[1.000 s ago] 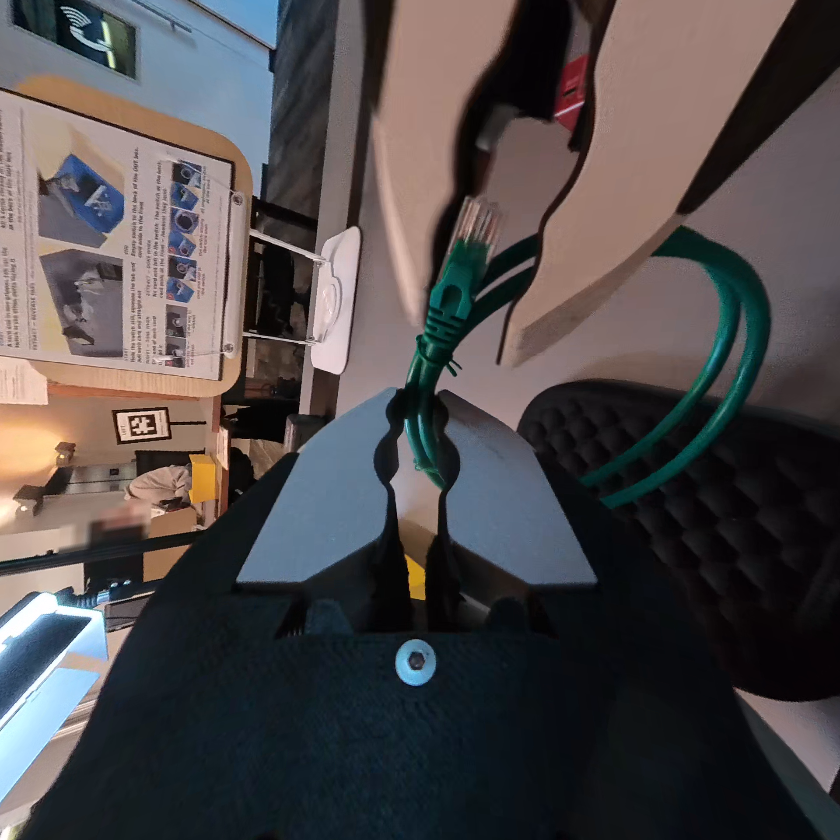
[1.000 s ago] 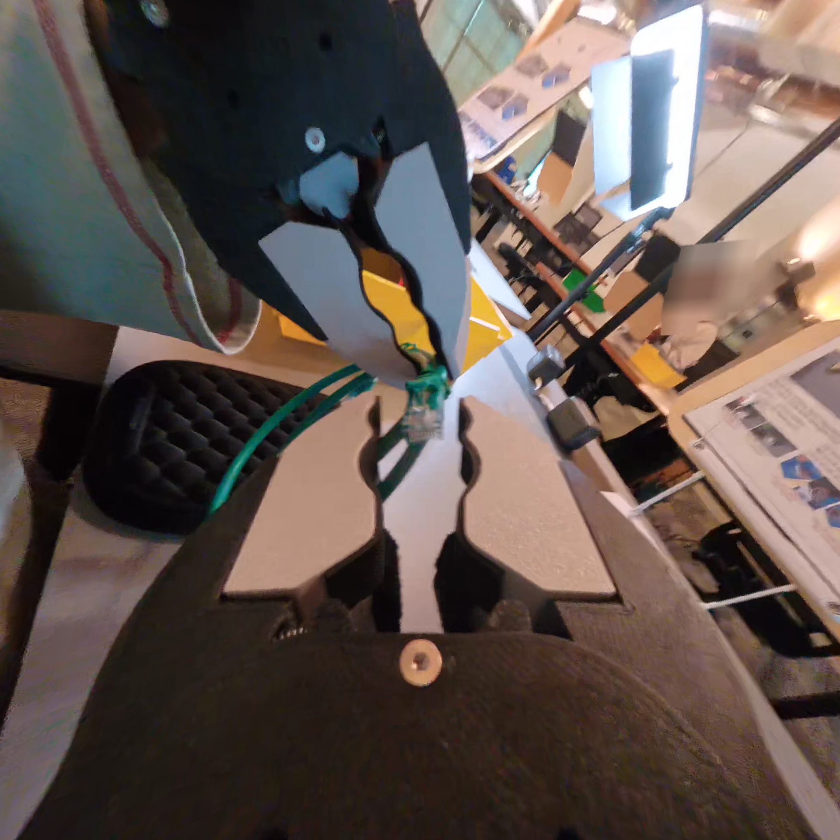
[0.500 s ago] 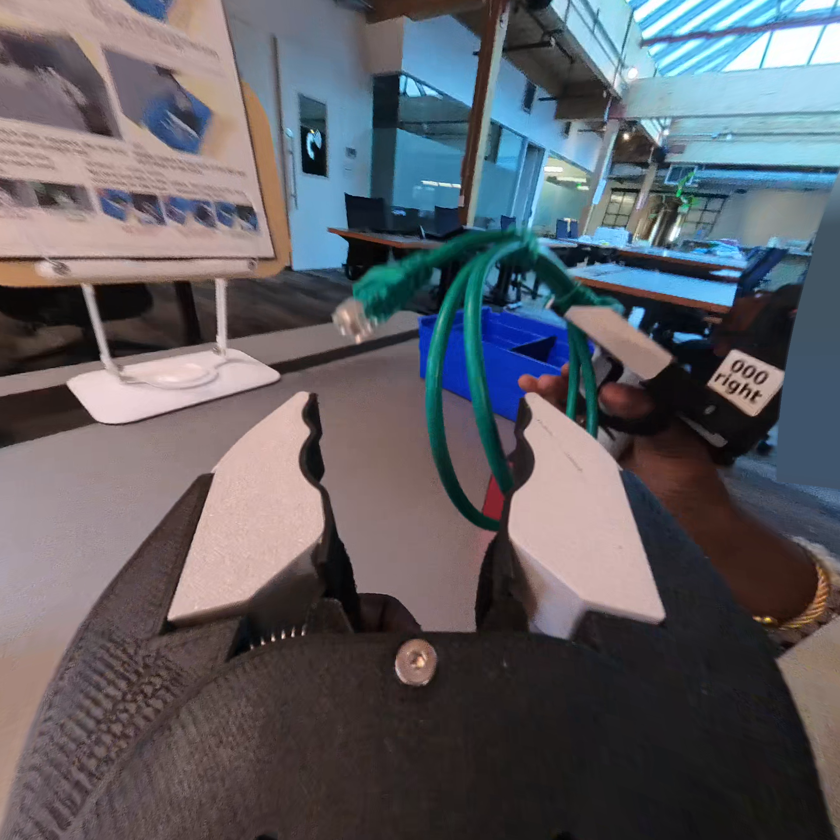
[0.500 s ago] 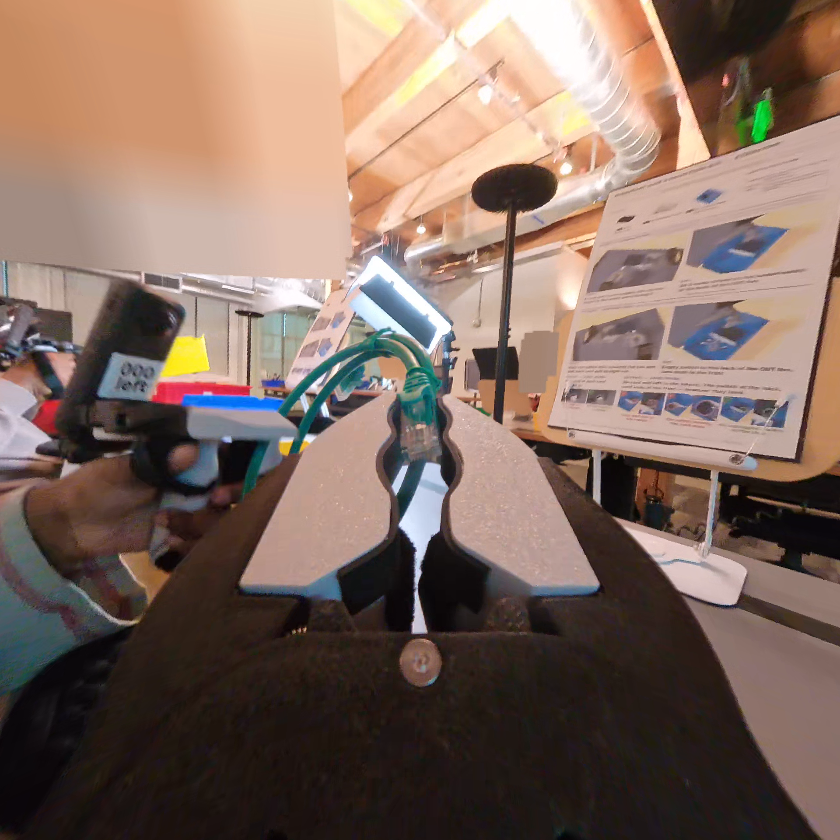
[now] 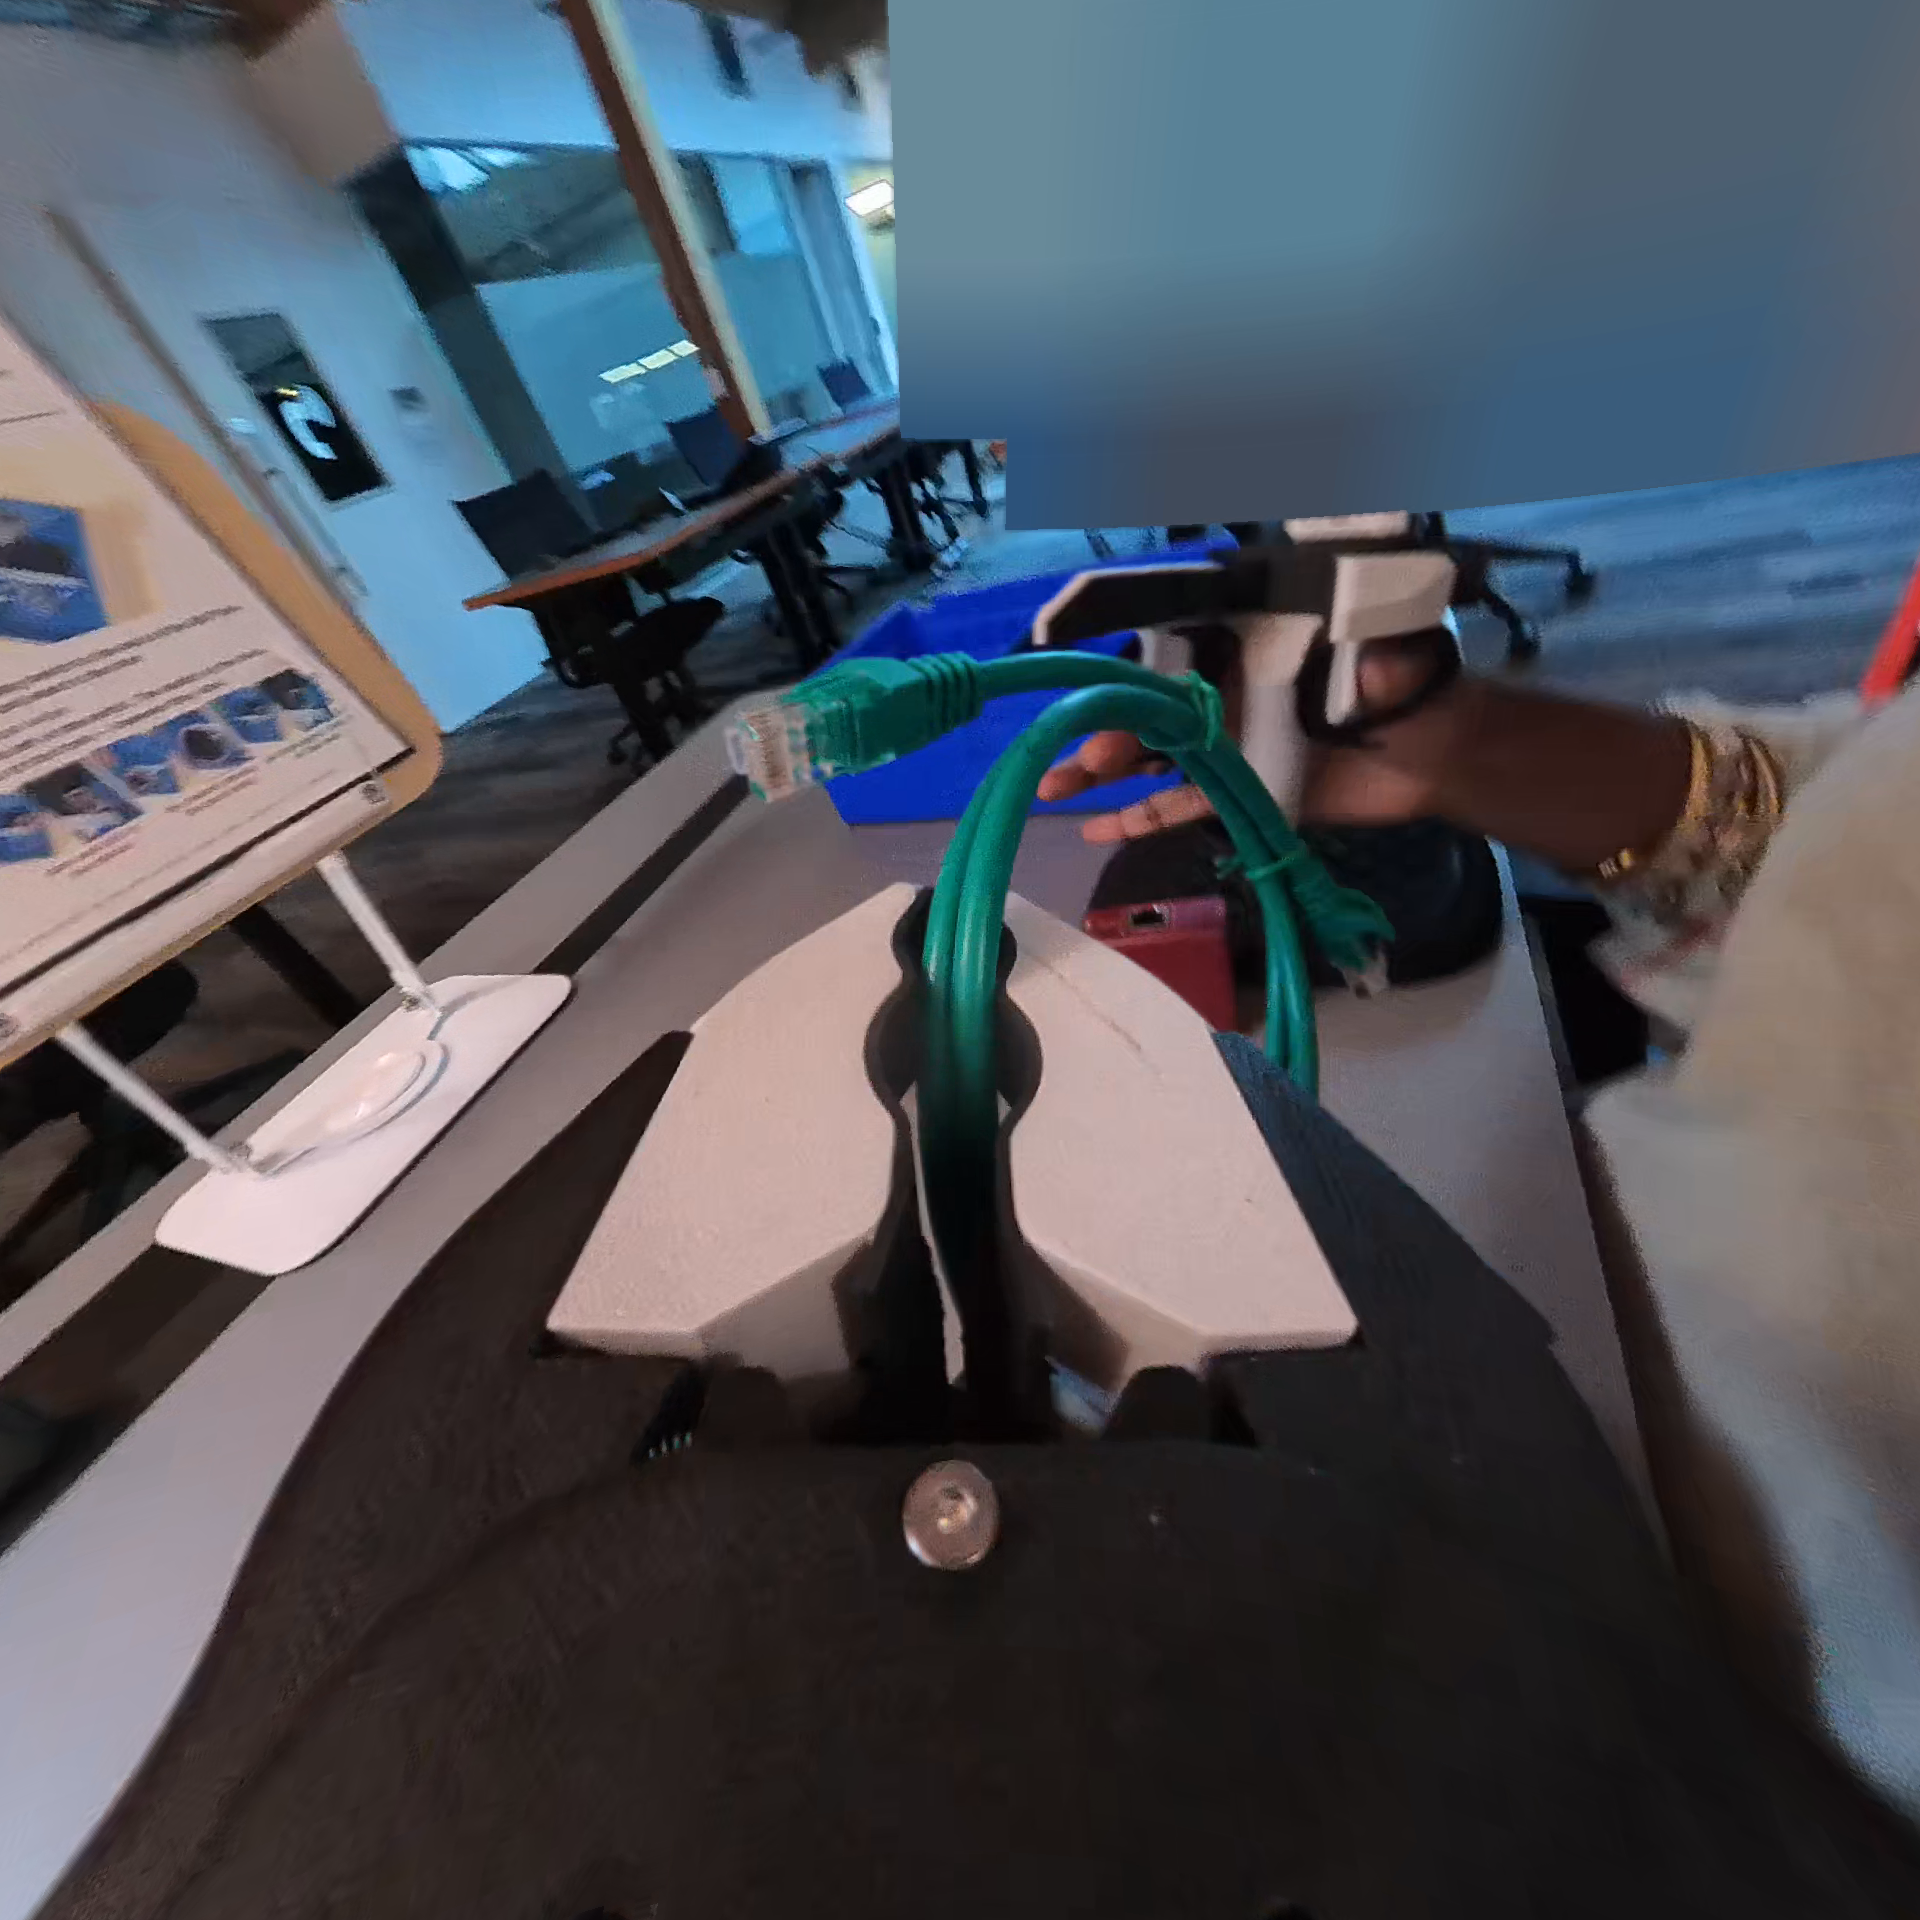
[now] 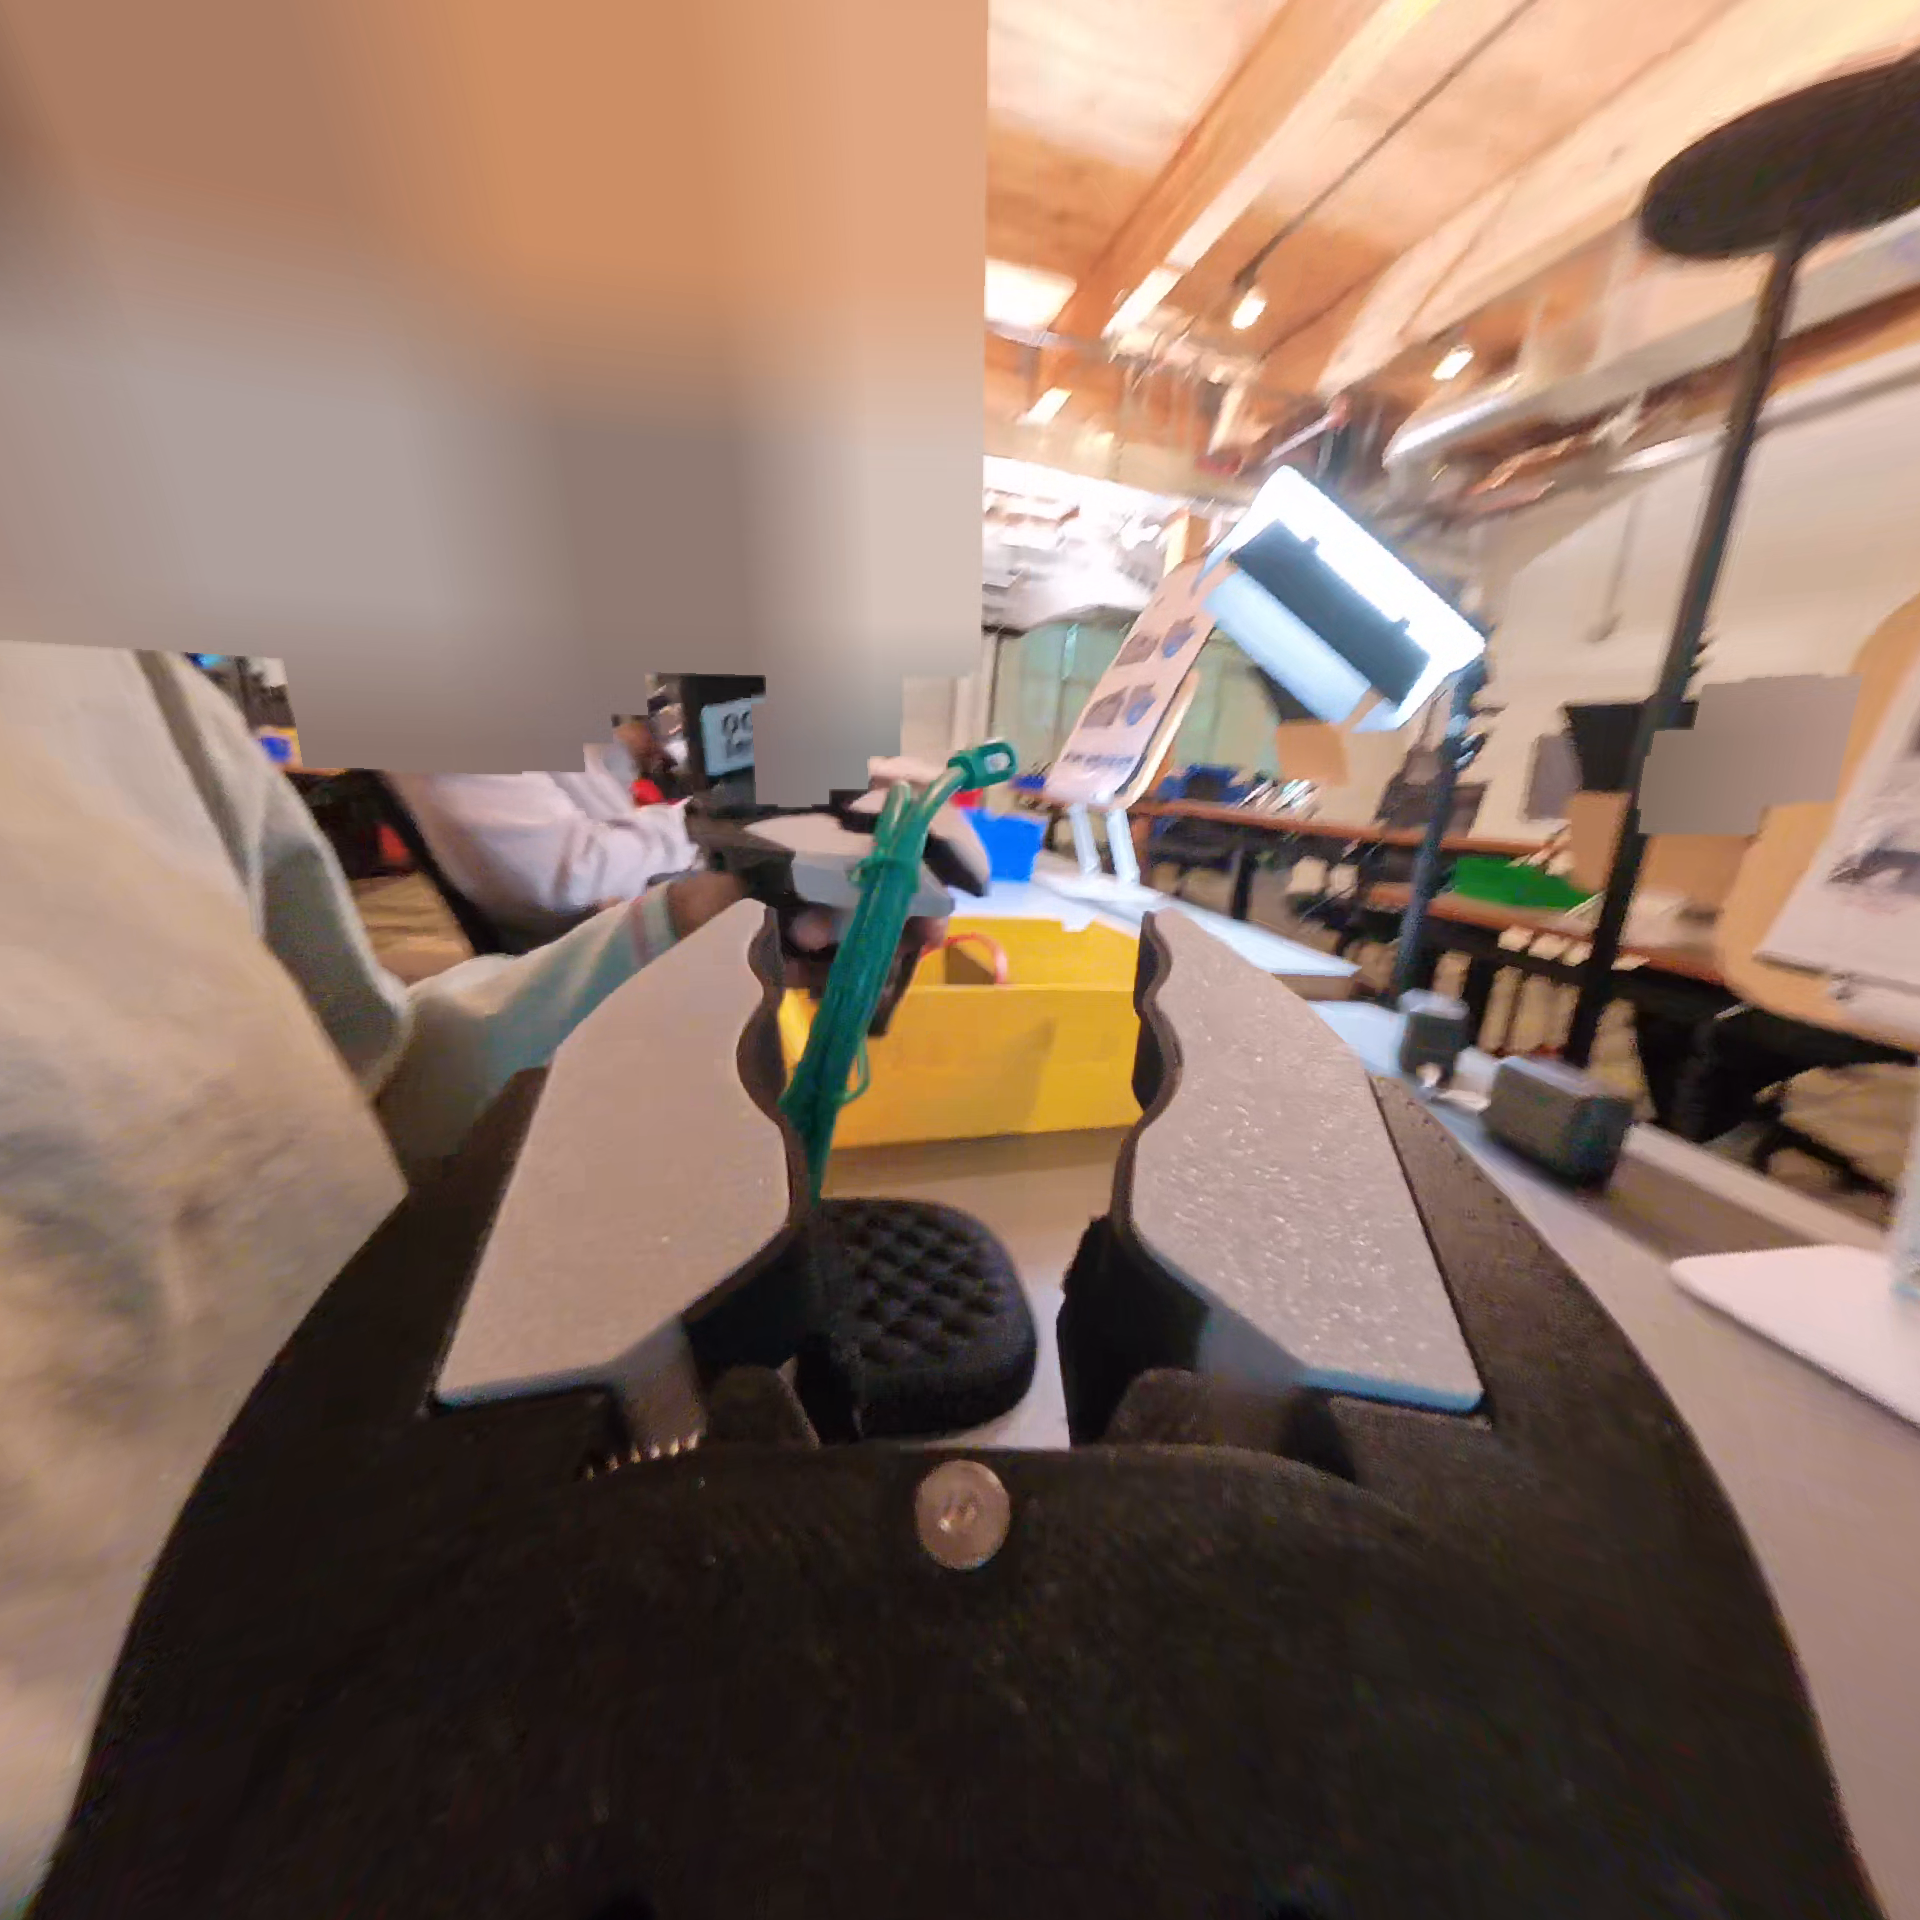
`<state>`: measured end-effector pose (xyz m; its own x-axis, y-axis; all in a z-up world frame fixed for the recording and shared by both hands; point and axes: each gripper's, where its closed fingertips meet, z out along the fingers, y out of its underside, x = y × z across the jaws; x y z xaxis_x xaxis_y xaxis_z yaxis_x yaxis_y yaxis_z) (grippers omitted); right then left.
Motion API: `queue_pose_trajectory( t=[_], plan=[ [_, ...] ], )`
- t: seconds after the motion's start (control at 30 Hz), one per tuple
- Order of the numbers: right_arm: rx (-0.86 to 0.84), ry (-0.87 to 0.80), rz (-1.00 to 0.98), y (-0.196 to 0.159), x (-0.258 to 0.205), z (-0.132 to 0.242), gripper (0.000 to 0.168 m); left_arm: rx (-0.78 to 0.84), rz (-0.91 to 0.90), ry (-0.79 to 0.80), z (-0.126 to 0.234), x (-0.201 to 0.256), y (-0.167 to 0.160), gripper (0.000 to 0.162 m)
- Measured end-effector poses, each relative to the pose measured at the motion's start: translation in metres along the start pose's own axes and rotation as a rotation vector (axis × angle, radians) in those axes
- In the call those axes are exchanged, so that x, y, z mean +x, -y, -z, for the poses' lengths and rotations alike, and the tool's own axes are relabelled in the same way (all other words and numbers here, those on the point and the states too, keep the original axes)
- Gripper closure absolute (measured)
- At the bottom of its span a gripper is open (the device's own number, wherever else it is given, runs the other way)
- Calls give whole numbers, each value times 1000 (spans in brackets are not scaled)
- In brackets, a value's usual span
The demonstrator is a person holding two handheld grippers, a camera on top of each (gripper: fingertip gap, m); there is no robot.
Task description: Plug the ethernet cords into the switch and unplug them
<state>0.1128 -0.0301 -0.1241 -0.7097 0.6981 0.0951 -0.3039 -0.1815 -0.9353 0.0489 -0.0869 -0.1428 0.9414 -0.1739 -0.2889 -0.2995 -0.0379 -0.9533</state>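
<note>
Left wrist feed reads cool and blue on my end, right wrist warm orange, with a bright light panel [image 6: 1340,608] blowing out and ceiling lamps smearing. Both feeds show motion blur in the background and fisheye bending at the edges. Only the near gripper bodies look fairly sharp.

Left of the cord [image 5: 966,1039], a poster board [image 5: 156,727] carries lines of print and captioned photos, all too smeared to read. Behind it, a dark wall sign [image 5: 312,426] shows a white emblem. Over on the right wrist view, a small white tag [image 6: 734,730] with dark characters sits on the left gripper [image 6: 883,878], just left of the cord's top. Right of the cord stand a far board [image 6: 1127,707] and an edge board [image 6: 1870,831], both printed, both unreadable.
</note>
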Motion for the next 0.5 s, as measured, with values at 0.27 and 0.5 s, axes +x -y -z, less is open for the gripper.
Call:
queue_pose_trajectory(
  t=[0.27, 0.5],
  plan=[
    [-235, 105, -50, -50, -25, -30, 152, -107, -76, 3, -20, 0, -12, 150],
    [-100, -398, 229, -7, 28, -13, 154, 149, 254, 455, 7, -42, 15, 93]
  ],
)
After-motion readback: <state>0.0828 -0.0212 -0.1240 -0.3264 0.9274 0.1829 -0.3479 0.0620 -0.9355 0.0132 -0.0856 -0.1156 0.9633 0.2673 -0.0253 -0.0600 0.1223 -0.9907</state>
